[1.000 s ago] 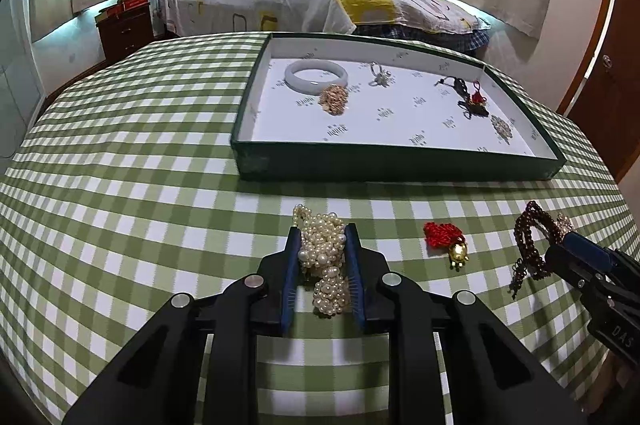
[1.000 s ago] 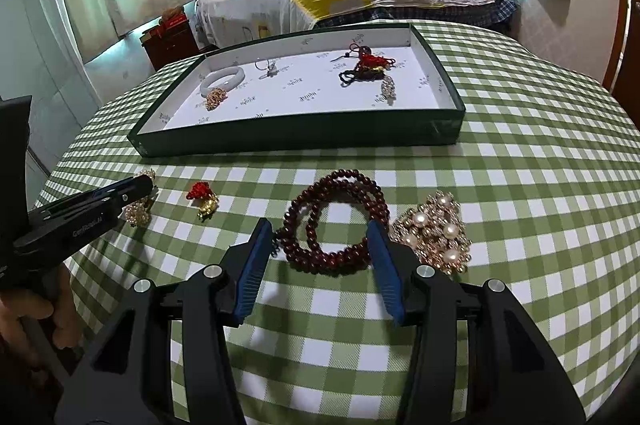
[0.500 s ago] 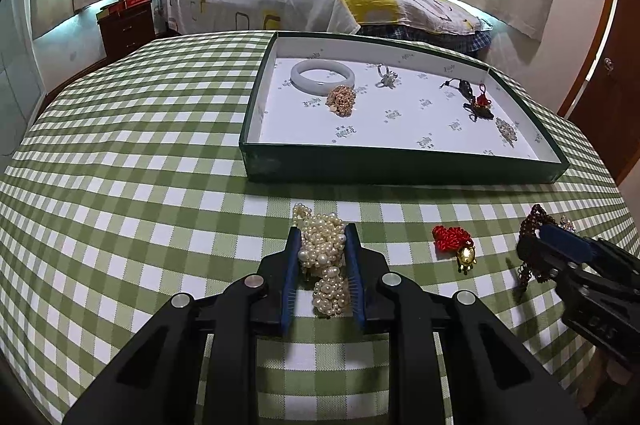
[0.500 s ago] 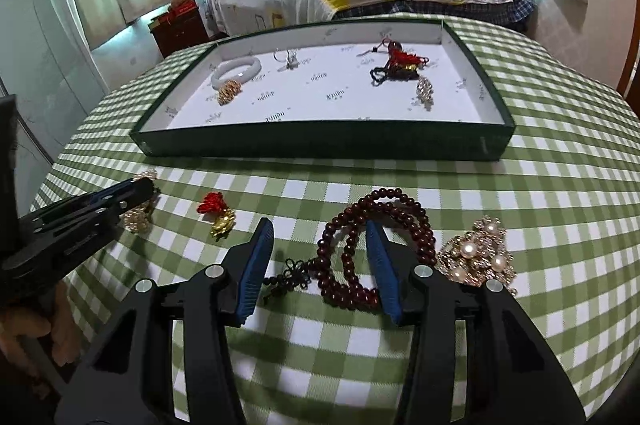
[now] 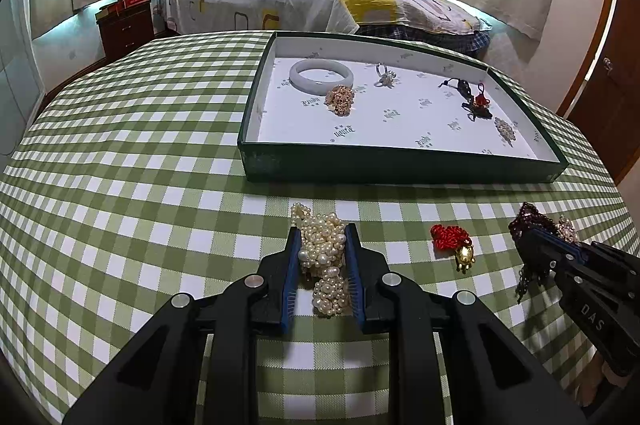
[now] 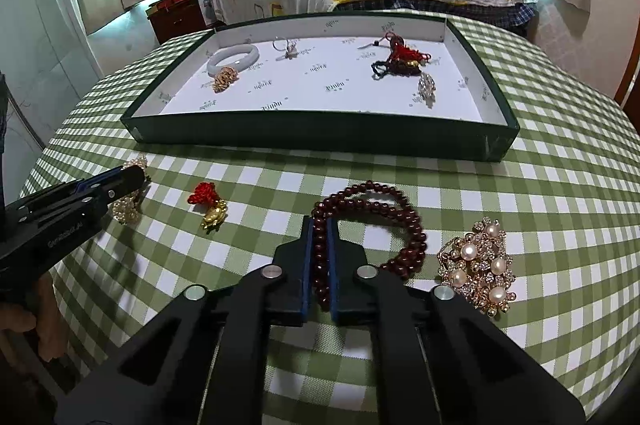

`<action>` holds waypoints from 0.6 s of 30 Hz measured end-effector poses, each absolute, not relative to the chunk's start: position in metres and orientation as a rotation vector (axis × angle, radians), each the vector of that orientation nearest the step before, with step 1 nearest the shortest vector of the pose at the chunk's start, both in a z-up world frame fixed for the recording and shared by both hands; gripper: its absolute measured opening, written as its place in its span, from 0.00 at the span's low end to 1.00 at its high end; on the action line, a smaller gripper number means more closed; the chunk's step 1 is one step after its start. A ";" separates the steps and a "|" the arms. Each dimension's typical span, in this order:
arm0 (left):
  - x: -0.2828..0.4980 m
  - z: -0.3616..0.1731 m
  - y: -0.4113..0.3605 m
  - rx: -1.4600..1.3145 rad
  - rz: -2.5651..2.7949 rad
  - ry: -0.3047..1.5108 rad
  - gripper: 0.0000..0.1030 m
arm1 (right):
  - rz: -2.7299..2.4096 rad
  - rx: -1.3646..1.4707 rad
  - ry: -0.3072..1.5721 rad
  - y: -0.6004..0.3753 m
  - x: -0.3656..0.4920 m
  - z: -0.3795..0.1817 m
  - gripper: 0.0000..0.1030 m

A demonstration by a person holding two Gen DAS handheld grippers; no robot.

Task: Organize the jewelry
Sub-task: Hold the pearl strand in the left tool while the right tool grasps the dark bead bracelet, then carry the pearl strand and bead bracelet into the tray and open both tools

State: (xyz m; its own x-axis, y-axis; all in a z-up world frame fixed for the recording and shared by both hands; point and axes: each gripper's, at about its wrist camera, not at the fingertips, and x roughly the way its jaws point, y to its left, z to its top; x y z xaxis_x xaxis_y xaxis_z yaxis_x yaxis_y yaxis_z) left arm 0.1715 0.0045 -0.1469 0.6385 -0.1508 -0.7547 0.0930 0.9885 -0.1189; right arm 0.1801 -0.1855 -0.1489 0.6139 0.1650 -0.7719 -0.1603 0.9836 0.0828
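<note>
My left gripper (image 5: 322,239) is shut on a bunch of white pearl beads (image 5: 322,257) resting on the green checked tablecloth. My right gripper (image 6: 320,225) is shut on a dark red bead bracelet (image 6: 372,221), pinching its left strand; the loop lies on the cloth. A red knot charm with a gold turtle (image 6: 208,205) lies between the two grippers. A gold and pearl brooch (image 6: 478,265) lies right of the bracelet. The green jewelry tray (image 6: 320,137) sits beyond, holding a white bangle (image 6: 234,59), a ring (image 6: 286,47), a gold piece (image 6: 224,81), a red and black charm (image 6: 400,61) and a crystal piece (image 6: 426,87).
The round table's edge curves close on both sides. A bed (image 5: 304,1) and a nightstand (image 5: 126,25) stand behind the table. A wooden door (image 5: 608,73) is at the right. The left gripper shows in the right wrist view (image 6: 132,179).
My right gripper has closed from wide open onto the left strand of the bead bracelet. My left gripper stays shut on the pearls.
</note>
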 end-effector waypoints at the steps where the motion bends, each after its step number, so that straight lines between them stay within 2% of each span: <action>1: 0.171 -0.147 0.004 -0.071 -0.139 0.867 0.22 | 0.187 0.006 0.885 -0.185 0.179 -0.148 0.06; 18: 0.155 -0.117 0.005 -0.064 -0.154 0.787 0.22 | 0.199 0.045 0.755 -0.196 0.155 -0.105 0.06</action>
